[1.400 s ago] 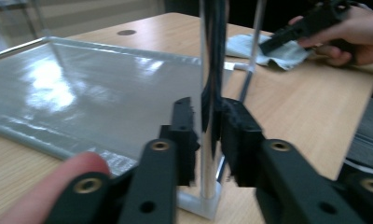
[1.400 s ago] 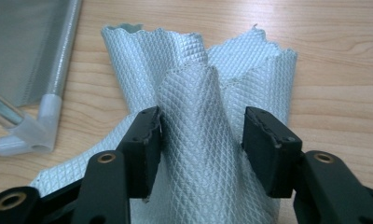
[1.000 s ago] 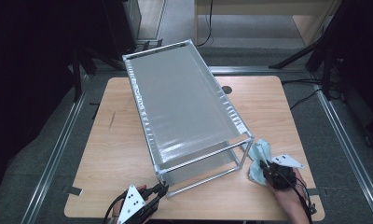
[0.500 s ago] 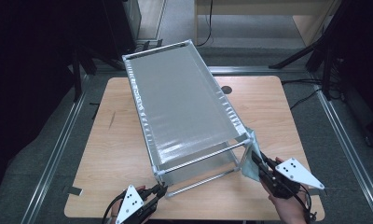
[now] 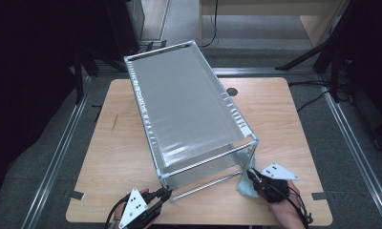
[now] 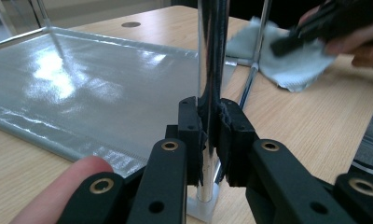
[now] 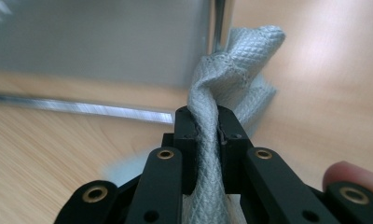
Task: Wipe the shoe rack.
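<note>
A metal-framed rack [image 5: 189, 109] with translucent grey panels lies slanted across the wooden table [image 5: 294, 124]. At its near left corner my left gripper [image 5: 165, 193] is shut on the chrome upright post [image 6: 208, 56], with the pads clamped on either side of it [image 6: 211, 126]. My right gripper [image 5: 252, 177] is at the near right corner, shut on a pale grey waffle-weave cloth [image 5: 245, 188]. The cloth [image 7: 231, 65] rises bunched between the jaws [image 7: 207, 123] and presses against the rack's corner post [image 7: 222, 18]. From the left gripper view the cloth [image 6: 292, 65] and the right gripper [image 6: 287, 42] show beyond the frame.
A round cable hole [image 5: 232, 91] sits in the table behind the rack. Bare tabletop lies on the left [image 5: 117, 143] and right of the rack. Metal floor rails [image 5: 60, 152] run along both sides of the table, and dark stands are at the back.
My right gripper has carried the cloth leftward and toward the near edge, in against the rack's near right post. The cloth now hangs bunched and narrower. The left gripper has stayed put.
</note>
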A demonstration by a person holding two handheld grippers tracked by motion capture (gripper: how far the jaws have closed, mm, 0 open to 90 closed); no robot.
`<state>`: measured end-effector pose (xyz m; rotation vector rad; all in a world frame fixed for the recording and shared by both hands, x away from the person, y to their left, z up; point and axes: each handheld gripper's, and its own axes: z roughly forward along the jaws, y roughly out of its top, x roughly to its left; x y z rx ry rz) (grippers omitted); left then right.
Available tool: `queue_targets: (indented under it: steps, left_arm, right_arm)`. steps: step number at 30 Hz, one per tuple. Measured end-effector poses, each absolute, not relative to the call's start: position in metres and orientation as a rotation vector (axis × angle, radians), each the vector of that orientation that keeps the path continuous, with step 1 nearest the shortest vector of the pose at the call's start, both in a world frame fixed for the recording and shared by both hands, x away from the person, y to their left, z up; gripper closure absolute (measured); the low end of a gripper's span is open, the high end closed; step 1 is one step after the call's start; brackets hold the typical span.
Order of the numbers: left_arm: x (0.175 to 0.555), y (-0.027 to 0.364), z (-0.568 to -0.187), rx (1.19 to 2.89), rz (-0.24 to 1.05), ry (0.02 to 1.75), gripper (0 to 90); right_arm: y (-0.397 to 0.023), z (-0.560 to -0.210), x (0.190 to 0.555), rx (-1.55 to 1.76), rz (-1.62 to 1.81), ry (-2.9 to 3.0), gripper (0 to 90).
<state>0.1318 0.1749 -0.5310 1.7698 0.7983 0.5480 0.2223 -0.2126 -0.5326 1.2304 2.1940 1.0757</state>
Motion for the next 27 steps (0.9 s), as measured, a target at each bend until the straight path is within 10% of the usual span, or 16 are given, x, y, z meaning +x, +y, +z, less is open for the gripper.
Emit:
queue_targets:
  steps: [16, 27]
  left_arm:
    - [0.132, 0.175, -0.532, 1.763, 0.548, 0.796, 81.4]
    - [0.131, 0.175, -0.533, 1.763, 0.553, 0.790, 81.4]
  right_arm:
    - [-0.205, -0.470, 0.190, 0.963, 1.356, 1.832, 82.4]
    - [-0.172, -0.526, 0.207, 0.995, 1.123, 2.113, 82.2]
